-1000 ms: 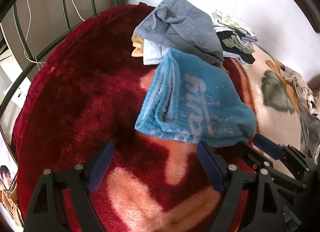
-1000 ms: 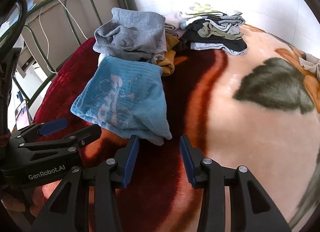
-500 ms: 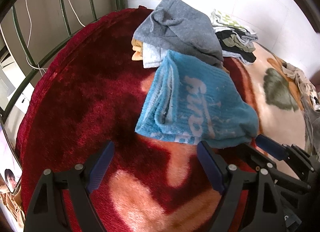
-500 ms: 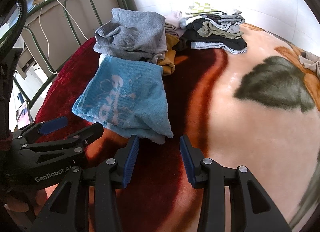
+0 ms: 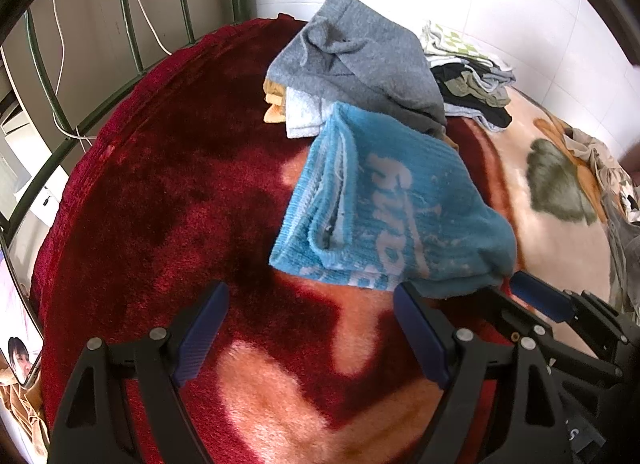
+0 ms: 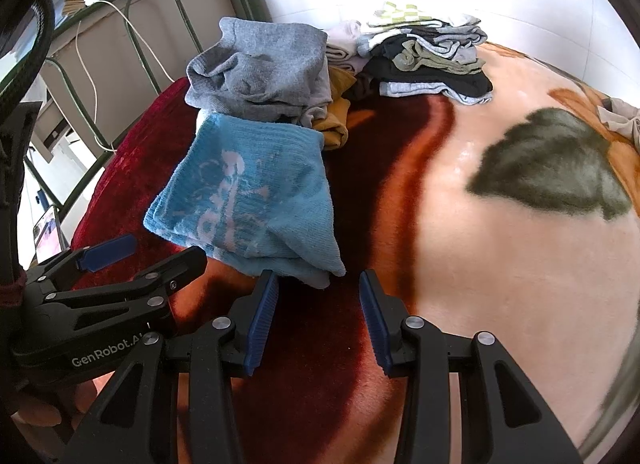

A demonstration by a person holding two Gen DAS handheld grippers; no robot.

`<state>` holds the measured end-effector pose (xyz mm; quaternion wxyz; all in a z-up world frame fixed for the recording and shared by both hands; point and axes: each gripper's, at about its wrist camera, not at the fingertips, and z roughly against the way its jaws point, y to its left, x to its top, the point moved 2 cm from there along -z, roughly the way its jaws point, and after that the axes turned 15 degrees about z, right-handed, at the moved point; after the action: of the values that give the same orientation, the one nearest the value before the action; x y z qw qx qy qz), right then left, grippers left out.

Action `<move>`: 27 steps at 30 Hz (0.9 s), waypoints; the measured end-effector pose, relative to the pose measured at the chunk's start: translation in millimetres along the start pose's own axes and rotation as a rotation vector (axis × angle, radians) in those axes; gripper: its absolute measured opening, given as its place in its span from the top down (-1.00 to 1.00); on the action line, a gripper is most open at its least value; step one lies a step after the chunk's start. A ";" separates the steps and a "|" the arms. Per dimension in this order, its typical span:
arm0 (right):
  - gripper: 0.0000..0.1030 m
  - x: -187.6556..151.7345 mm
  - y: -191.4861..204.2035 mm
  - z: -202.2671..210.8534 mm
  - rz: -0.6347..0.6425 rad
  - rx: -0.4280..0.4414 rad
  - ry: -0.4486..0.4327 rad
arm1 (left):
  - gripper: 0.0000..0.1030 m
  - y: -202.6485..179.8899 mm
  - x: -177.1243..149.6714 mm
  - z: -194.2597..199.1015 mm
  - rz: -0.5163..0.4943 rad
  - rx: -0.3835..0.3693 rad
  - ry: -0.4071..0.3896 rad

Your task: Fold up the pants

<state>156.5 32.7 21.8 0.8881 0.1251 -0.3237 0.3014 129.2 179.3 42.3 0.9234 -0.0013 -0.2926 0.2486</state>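
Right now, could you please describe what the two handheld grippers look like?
Both the left gripper and the right gripper have matte black skeletal frames with triangular cut-outs, silver screw heads and ribbed dark blue finger pads. White "GenRobot.AI" lettering marks the left gripper's body in the right wrist view.

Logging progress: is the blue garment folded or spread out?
Folded: the blue garment lies as a compact layered rectangle, stacked edges showing at its near side.
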 end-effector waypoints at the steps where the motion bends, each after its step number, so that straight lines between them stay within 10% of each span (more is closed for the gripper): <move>1: 0.17 0.0 0.1 0.1 -0.001 0.001 0.000 | -0.70 0.1 0.2 0.1 0.000 0.000 0.000; 27: 0.17 0.0 0.7 -0.9 -0.007 0.003 0.000 | -0.70 1.0 0.9 0.8 -0.003 0.002 -0.005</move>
<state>156.4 33.6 21.1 0.8890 0.1277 -0.3225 0.2989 128.9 180.5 43.3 0.9230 0.0006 -0.2948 0.2473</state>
